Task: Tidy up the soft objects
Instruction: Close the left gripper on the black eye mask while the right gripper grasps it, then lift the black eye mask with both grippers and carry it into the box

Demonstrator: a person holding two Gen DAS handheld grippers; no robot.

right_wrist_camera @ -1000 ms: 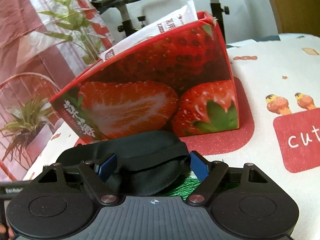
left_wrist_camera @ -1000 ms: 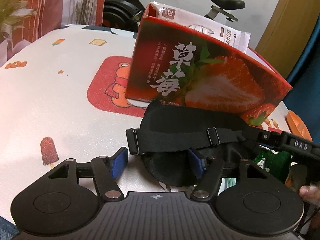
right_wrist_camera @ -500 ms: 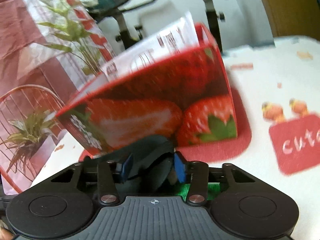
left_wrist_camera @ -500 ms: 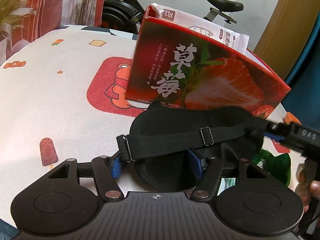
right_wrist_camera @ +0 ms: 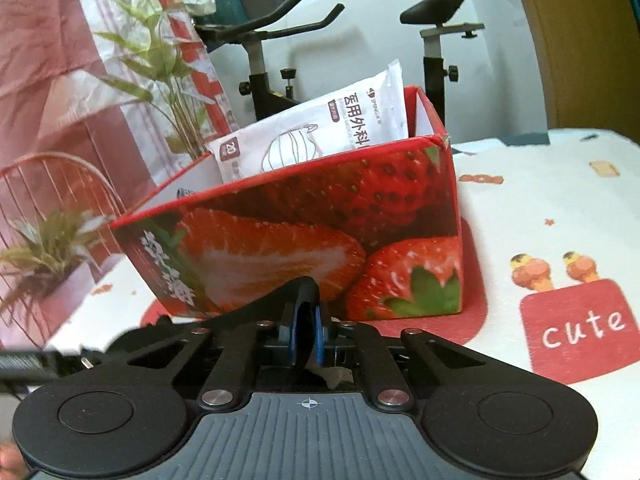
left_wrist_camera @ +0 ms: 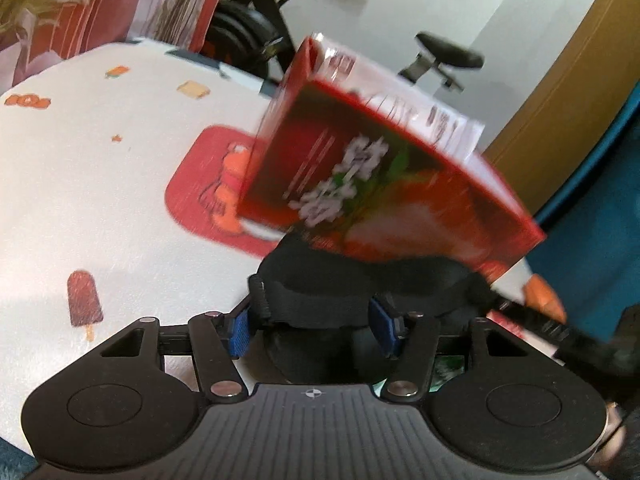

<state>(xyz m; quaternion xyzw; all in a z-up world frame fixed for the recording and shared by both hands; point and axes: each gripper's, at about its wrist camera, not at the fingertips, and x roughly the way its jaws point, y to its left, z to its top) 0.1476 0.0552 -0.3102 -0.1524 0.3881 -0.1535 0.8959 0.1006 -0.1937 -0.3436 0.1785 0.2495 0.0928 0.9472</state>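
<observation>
A black eye mask [left_wrist_camera: 360, 280] with an elastic strap hangs just in front of the red strawberry box [left_wrist_camera: 384, 184]. It is stretched between my two grippers. My left gripper [left_wrist_camera: 312, 328] has the mask's strap side bunched between its blue pads [left_wrist_camera: 238, 330]; the jaws are closing and both pads touch the fabric. In the right wrist view my right gripper [right_wrist_camera: 307, 336] is shut on the other end of the eye mask [right_wrist_camera: 300, 292], a fold of black cloth pinched between its pads. The strawberry box [right_wrist_camera: 312, 232] stands open-topped behind it.
A white packet of face masks [right_wrist_camera: 320, 132] stands inside the box. Something green [left_wrist_camera: 448, 368] lies under the mask, and an orange object [left_wrist_camera: 540, 292] sits to its right. The printed tablecloth [left_wrist_camera: 100, 200] stretches away to the left. An exercise bike [right_wrist_camera: 272, 60] stands behind the table.
My right gripper has gone from wide open to shut on the mask's end and risen a little. The mask has lifted off the table. My left gripper's jaws have narrowed and its view has rolled.
</observation>
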